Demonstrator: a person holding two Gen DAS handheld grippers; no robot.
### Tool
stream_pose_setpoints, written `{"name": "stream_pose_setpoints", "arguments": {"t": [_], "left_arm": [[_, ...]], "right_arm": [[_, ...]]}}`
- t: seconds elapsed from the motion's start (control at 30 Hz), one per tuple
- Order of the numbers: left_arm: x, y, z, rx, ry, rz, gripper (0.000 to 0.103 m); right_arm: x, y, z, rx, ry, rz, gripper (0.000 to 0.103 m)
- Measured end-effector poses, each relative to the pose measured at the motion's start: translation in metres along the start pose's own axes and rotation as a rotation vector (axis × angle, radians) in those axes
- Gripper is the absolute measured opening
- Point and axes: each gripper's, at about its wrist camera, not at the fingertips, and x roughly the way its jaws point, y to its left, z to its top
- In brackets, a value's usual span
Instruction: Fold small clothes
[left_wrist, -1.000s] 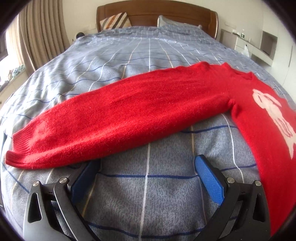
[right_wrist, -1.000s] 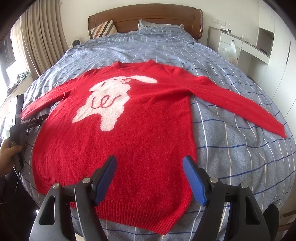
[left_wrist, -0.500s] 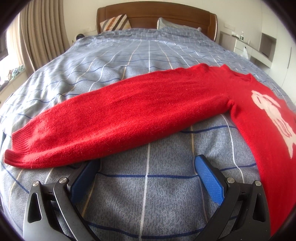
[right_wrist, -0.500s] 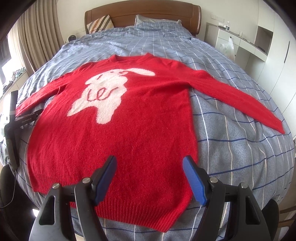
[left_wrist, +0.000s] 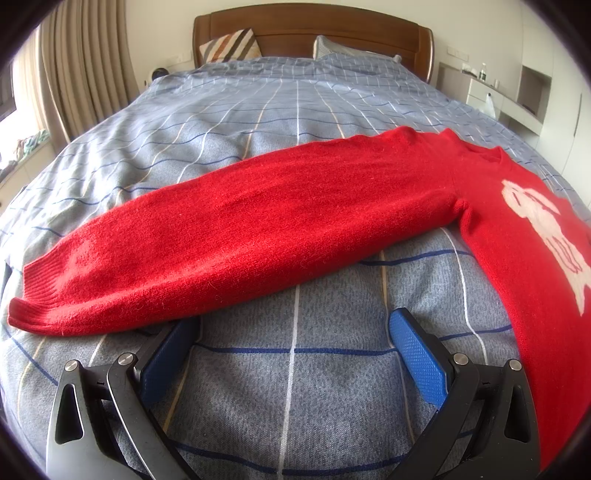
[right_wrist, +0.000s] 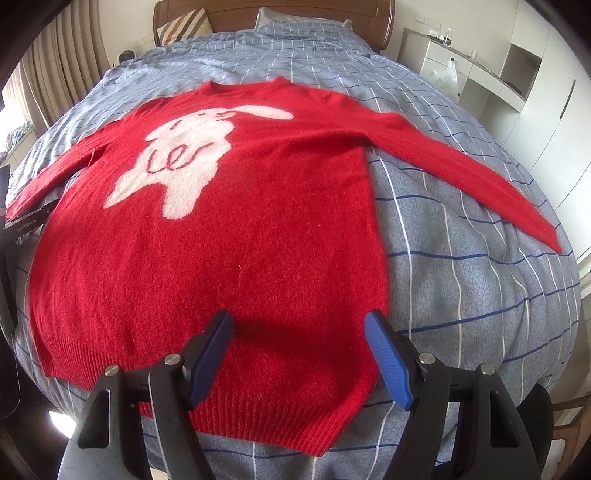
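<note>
The red sweater (right_wrist: 229, 236) is lying flat and face up on the bed (right_wrist: 461, 280), white rabbit motif (right_wrist: 192, 155) showing in the upper middle of the right wrist view, both sleeves spread out to the sides. The right tongs (right_wrist: 299, 354) are hanging spread wide at the bottom of that frame, nothing between the blue pads, just above the ribbed hem (right_wrist: 258, 417) near its lower right corner. Over in the left wrist view, the left tongs (left_wrist: 295, 354) are standing released too, gripping nothing, poised at the bottom centre over bare bedspread, with the long left sleeve (left_wrist: 236, 229) stretching across the middle of the frame and its cuff (left_wrist: 33, 291) at the lower left. No fold looks begun yet. The risk from here: the knit is thick and fuzzy, so a shallow pinch could be catching only the top layer, or dragging the checked bedspread up with it. A pull on the hem by one side alone would likely be skewing the body and rucking the sleeves. As for containers, no basket or box is showing in either view.
</note>
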Motion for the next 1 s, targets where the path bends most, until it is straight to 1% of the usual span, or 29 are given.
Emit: {"name": "stream_pose_setpoints", "arguments": {"t": [0.2, 0.33, 0.57, 0.7, 0.83, 1.0], "left_arm": [[0.000, 0.000, 0.000, 0.000, 0.000, 0.000, 0.103], [0.000, 0.000, 0.000, -0.001, 0.000, 0.000, 0.103], [0.000, 0.000, 0.000, -0.001, 0.000, 0.000, 0.103], [0.000, 0.000, 0.000, -0.001, 0.000, 0.001, 0.103], [0.000, 0.000, 0.000, -0.001, 0.000, 0.000, 0.103], [0.000, 0.000, 0.000, 0.000, 0.000, 0.000, 0.103]], "right_arm": [[0.001, 0.002, -0.008, -0.012, 0.038, -0.032, 0.073], [0.000, -0.001, -0.011, 0.017, 0.045, -0.043, 0.073], [0.000, 0.000, -0.014, 0.018, 0.050, -0.036, 0.073], [-0.001, 0.002, -0.015, 0.020, 0.030, -0.023, 0.073], [0.004, 0.004, -0.018, 0.007, 0.050, -0.008, 0.073], [0.003, 0.003, -0.015, 0.006, 0.039, -0.005, 0.073]]}}
